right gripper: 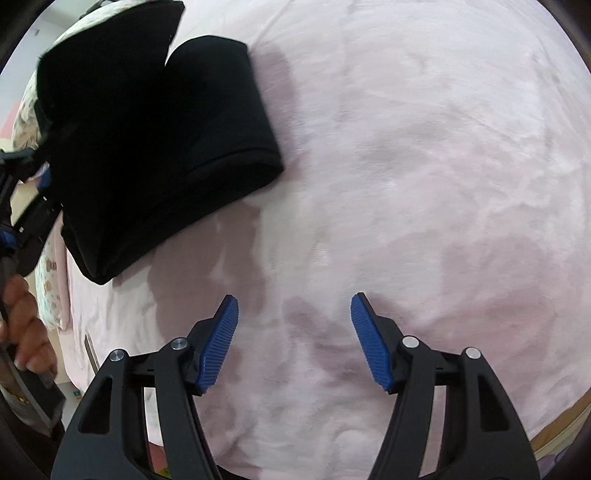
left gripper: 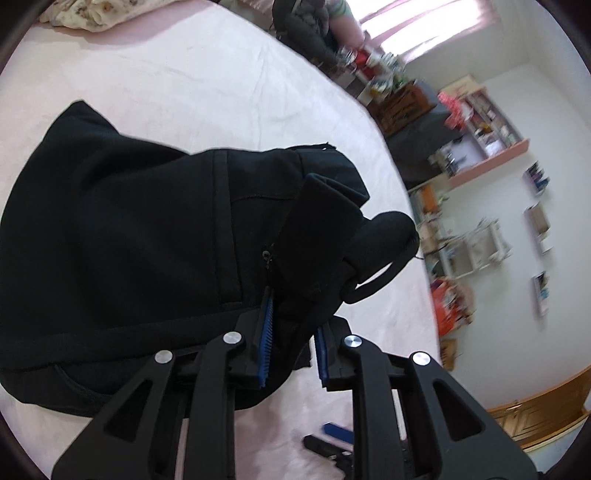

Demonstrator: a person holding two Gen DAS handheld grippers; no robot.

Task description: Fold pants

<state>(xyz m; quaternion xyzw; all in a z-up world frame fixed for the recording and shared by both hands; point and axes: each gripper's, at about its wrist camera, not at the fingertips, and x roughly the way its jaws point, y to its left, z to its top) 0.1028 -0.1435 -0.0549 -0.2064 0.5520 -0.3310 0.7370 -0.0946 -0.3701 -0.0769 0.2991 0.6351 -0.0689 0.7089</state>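
The left gripper (left gripper: pixel 293 332) fingers pinch the black pants (left gripper: pixel 147 240), bunched on the pink bed (left gripper: pixel 207 85) near its edge. The right gripper (right gripper: pixel 294 332) fingers spread over bare sheet, a floral pillow (left gripper: pixel 77 14) beyond.

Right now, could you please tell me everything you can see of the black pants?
The black pants look like soft, matte fabric with a stitched vertical seam and a cord loop at one edge. They are partly folded into a bundle on the pink bed cover. One bunched edge is lifted and pinched in the left tongs. The right tongs hang open, apart from them, over bare cover.
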